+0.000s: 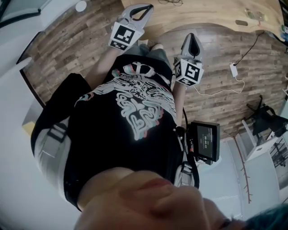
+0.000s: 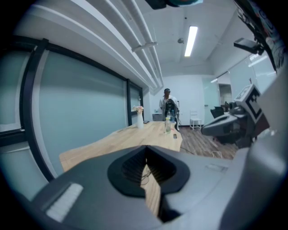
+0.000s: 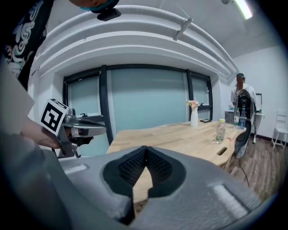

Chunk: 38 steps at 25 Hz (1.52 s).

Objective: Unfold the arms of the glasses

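No glasses show clearly in any view. A thin dark wiry thing [image 1: 171,2] lies on the wooden table [image 1: 207,13] at the top edge; the same kind of thing [image 2: 144,177] shows behind the left jaws, too small to tell what it is. My left gripper [image 1: 140,8] is shut and empty, its tips over the table's near edge. My right gripper [image 1: 191,37] is shut and empty too, held lower, above the wood floor beside the table. The left gripper view shows pads [image 2: 135,167] closed together, and so does the right gripper view [image 3: 132,166].
On the long table [image 3: 180,134] stand a clear bottle [image 3: 219,131] and a white vase with flowers [image 3: 194,116]. A person [image 3: 240,99] stands at its far end. A white charger with cable [image 1: 234,69] lies on the floor. A small screen [image 1: 204,141] hangs at my waist.
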Each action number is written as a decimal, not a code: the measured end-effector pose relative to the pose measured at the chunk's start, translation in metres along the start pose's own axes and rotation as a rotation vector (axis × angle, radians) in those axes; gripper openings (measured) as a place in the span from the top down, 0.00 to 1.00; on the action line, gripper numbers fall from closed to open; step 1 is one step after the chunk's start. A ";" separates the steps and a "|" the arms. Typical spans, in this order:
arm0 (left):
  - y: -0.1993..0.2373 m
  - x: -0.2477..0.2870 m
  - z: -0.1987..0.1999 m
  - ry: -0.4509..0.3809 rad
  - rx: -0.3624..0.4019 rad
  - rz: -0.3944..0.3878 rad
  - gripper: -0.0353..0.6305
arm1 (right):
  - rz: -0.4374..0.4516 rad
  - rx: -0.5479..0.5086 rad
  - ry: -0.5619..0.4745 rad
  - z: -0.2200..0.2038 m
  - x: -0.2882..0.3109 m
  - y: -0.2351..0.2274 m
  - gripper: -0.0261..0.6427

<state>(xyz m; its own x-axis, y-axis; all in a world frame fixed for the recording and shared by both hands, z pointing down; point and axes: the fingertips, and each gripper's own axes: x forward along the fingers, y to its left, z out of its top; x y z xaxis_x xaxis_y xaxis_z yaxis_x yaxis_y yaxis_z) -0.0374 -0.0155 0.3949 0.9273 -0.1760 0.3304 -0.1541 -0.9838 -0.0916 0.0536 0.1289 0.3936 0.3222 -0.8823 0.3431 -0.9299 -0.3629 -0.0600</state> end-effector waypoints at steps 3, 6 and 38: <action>0.003 0.012 -0.001 0.005 -0.007 0.006 0.96 | 0.004 -0.003 -0.010 0.006 0.013 -0.011 0.96; 0.009 0.025 0.001 0.005 -0.014 0.037 0.96 | 0.006 -0.007 -0.018 0.013 0.026 -0.024 0.96; 0.012 0.145 -0.073 0.236 -0.001 0.067 0.96 | 0.164 -0.156 0.114 -0.046 0.159 -0.059 0.96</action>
<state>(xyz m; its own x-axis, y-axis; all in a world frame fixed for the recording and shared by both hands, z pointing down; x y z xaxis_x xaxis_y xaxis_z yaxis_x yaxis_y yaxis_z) 0.0706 -0.0555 0.5101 0.8094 -0.2443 0.5341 -0.2133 -0.9696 -0.1203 0.1517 0.0239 0.4947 0.1504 -0.8830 0.4447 -0.9871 -0.1588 0.0186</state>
